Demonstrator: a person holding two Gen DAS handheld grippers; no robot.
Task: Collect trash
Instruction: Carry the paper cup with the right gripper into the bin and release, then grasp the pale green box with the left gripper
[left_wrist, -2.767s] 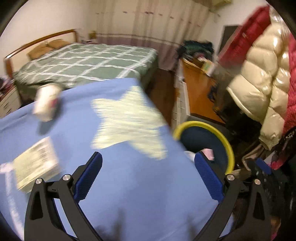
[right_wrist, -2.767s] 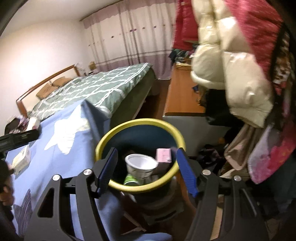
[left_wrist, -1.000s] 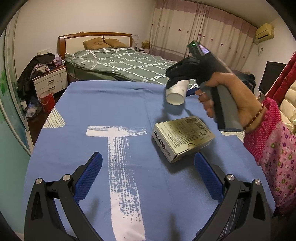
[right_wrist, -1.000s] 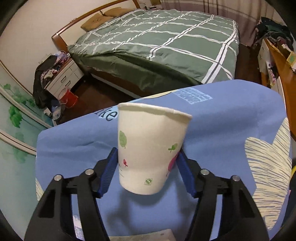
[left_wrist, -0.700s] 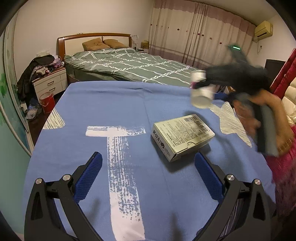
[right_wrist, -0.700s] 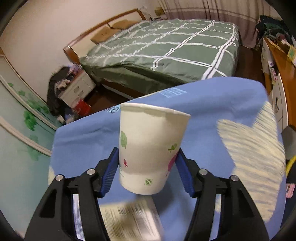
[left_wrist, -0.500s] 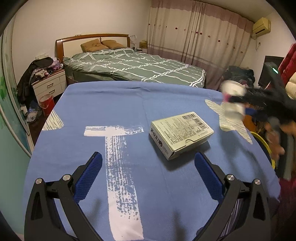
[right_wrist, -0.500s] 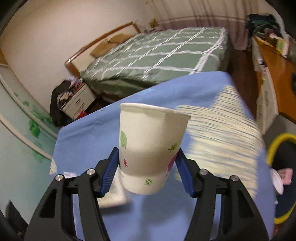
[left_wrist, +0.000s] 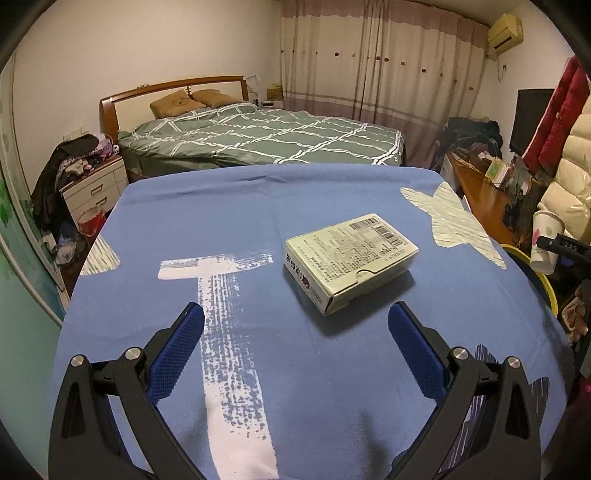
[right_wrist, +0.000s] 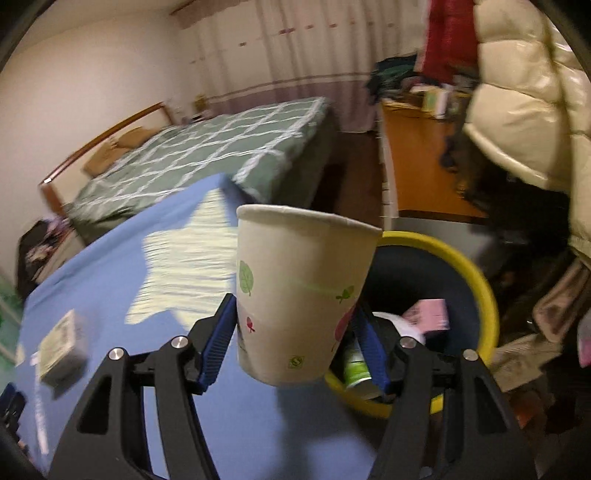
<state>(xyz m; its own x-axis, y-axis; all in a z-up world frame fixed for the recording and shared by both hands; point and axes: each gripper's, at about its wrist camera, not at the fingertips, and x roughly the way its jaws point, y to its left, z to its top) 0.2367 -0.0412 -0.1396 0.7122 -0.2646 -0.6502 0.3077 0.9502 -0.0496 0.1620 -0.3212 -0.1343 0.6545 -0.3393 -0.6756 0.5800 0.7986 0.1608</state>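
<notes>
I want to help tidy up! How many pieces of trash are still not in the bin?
2. The paper cup is held in the right gripper beside the yellow-rimmed bin. The box lies on the blue cloth ahead of the open left gripper.

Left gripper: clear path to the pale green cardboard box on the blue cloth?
Probably yes. The left gripper is open, and the pale green cardboard box lies flat just ahead on the blue cloth with nothing between them.
</notes>
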